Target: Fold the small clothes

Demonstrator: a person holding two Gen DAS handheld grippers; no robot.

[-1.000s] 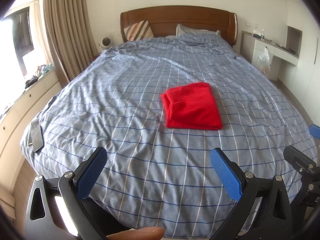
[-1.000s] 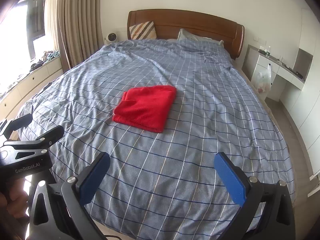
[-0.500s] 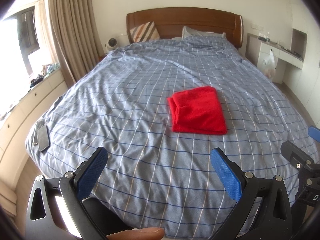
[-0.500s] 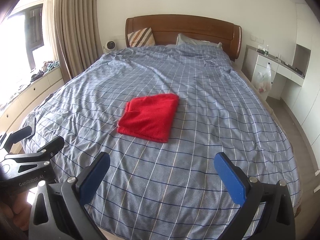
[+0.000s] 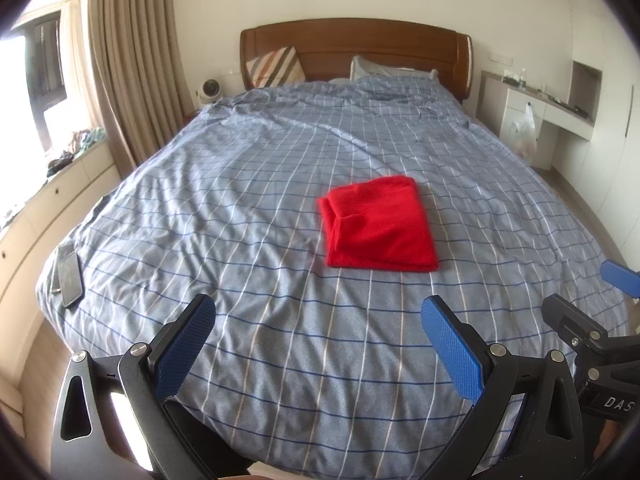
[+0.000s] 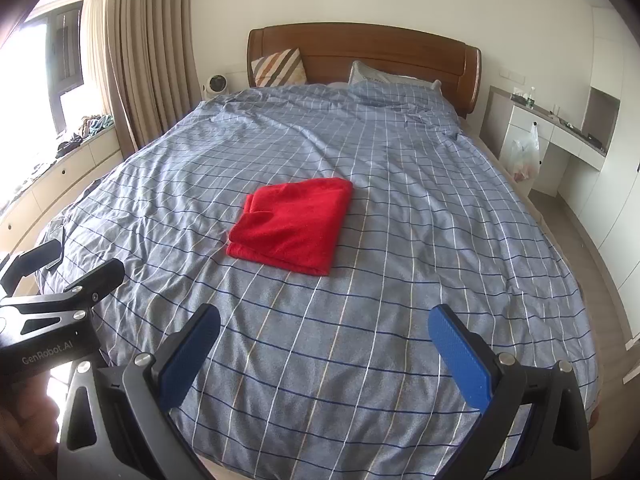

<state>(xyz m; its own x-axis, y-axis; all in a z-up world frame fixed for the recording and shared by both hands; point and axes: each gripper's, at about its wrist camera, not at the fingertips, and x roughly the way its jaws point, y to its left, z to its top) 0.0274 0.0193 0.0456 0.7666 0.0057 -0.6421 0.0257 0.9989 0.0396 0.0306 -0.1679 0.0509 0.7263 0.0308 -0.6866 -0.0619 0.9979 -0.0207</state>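
Observation:
A red garment (image 5: 380, 229) lies folded into a neat rectangle near the middle of the bed, on the blue checked duvet (image 5: 280, 184). It also shows in the right wrist view (image 6: 294, 225). My left gripper (image 5: 318, 312) is open and empty, held back over the foot of the bed, well short of the garment. My right gripper (image 6: 324, 320) is open and empty too, beside the left one. Each gripper's body shows at the edge of the other's view.
A phone (image 5: 69, 275) lies on the bed's front left corner. The wooden headboard (image 5: 352, 46) and pillows stand at the far end. Low cabinets (image 5: 48, 216) run along the left under the window. A white desk (image 5: 540, 108) with a hanging plastic bag stands at right.
Both grippers have drawn back and tilted up from the bed, so the folded garment looks farther away and more of the room shows. The garment has not moved.

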